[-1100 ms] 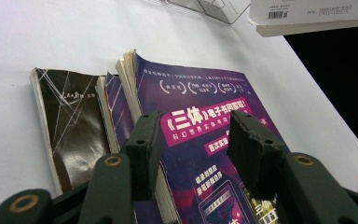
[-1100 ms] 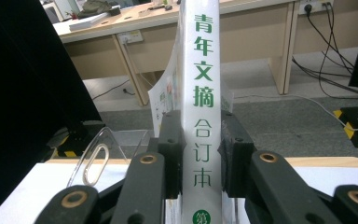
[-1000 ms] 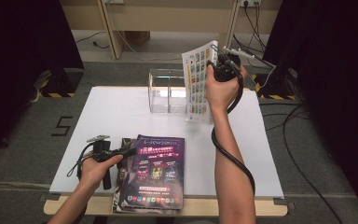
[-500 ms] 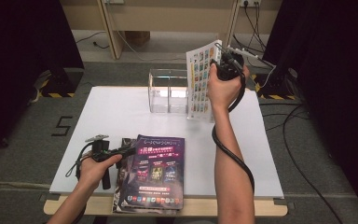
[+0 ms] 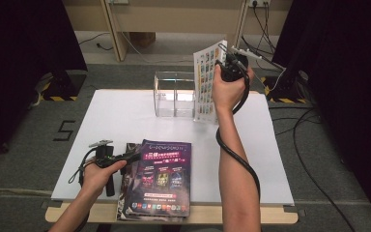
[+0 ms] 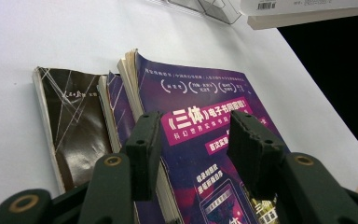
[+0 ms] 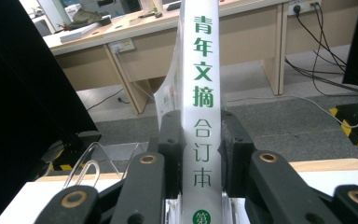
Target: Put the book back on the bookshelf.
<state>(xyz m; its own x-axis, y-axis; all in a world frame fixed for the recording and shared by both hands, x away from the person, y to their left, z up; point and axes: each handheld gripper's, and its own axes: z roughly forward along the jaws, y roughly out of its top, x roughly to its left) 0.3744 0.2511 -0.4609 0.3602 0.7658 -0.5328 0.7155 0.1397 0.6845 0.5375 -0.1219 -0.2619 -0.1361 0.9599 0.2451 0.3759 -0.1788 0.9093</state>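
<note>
My right gripper (image 5: 224,64) is raised over the table's far side and is shut on the spine of a thick white book (image 5: 206,82). The book stands upright, just right of the clear rack (image 5: 174,94). In the right gripper view both pads press the white book's spine (image 7: 200,93), which carries green characters. My left gripper (image 5: 133,157) lies low at the left edge of a purple magazine (image 5: 164,179) near the front. Its jaws stand open over the purple magazine's cover (image 6: 205,107), with nothing clamped.
The purple magazine tops a small stack; a dark-covered book (image 6: 70,126) sticks out beneath it on the left. The white table (image 5: 125,116) has bare room between stack and rack. Cables and a wooden desk lie beyond the far edge.
</note>
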